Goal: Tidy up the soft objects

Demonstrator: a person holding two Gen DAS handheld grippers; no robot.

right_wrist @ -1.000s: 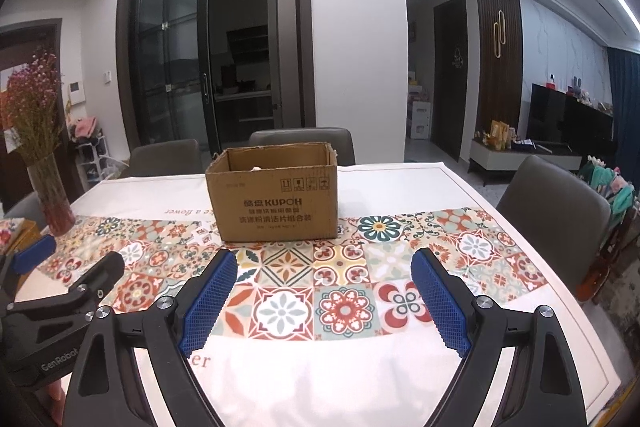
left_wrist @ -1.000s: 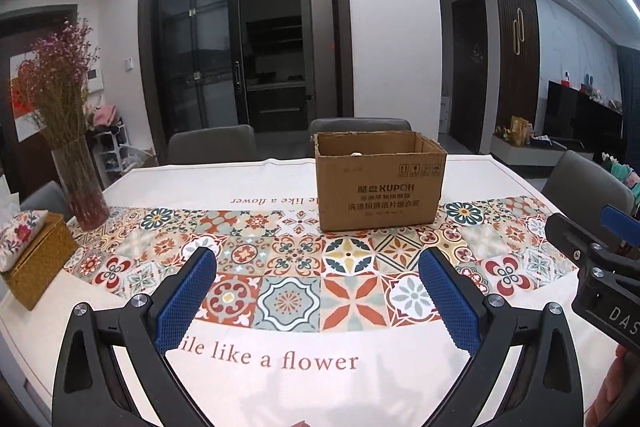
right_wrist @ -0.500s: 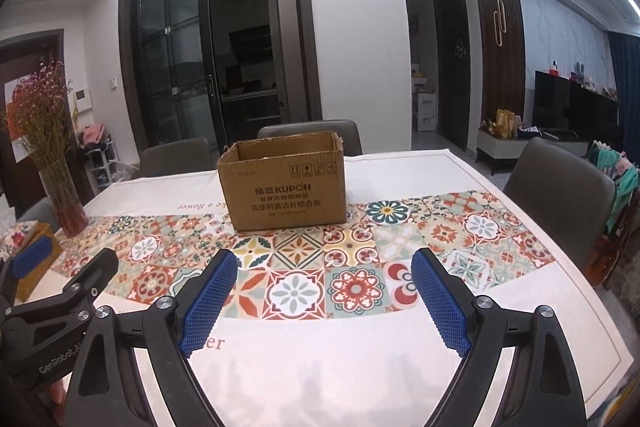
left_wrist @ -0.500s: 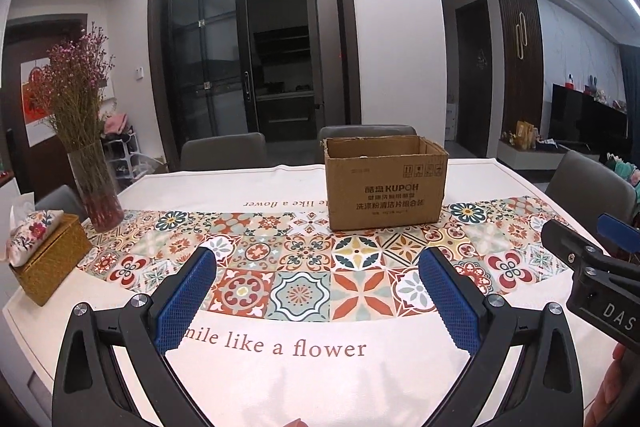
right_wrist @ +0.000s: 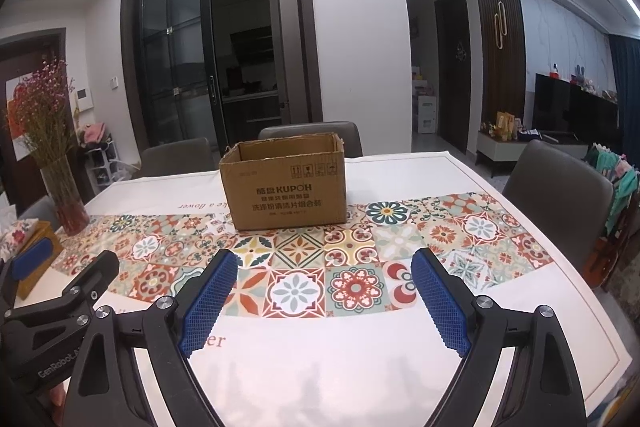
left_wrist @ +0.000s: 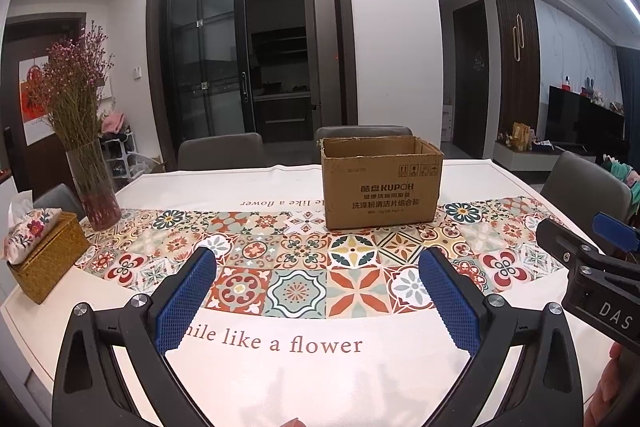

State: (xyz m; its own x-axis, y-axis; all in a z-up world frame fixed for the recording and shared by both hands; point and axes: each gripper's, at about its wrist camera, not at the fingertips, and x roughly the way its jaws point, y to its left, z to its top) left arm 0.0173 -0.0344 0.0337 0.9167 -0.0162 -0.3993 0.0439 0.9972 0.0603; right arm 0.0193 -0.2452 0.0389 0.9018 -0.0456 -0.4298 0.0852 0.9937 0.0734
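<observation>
Both the left gripper (left_wrist: 316,291) and right gripper (right_wrist: 324,287) hover wide and empty over the near tablecloth (left_wrist: 280,367); the box (left_wrist: 382,183) sits far centre (no soft items visible), likely light, pinchable anywhere

Surface (left_wrist: 248,183) covered by a white cloth with a patterned tile band (left_wrist: 304,267) across its middle and printed lettering (left_wrist: 276,341) near the left gripper's side. Ahead and to the left of that gripper: a glass vase of dried pink flowers (left_wrist: 90,163) standing upright on the cloth. Nearer and further left: a woven tissue box (left_wrist: 48,259) with a floral cover (left_wrist: 30,231) on top. Grey chairs (left_wrist: 220,151) stand at the far edge, and another (right_wrist: 560,183) right of the right gripper. Dark glass sliding doors (left_wrist: 224,67) behind. A television unit (right_wrist: 576,115) far right
</observation>
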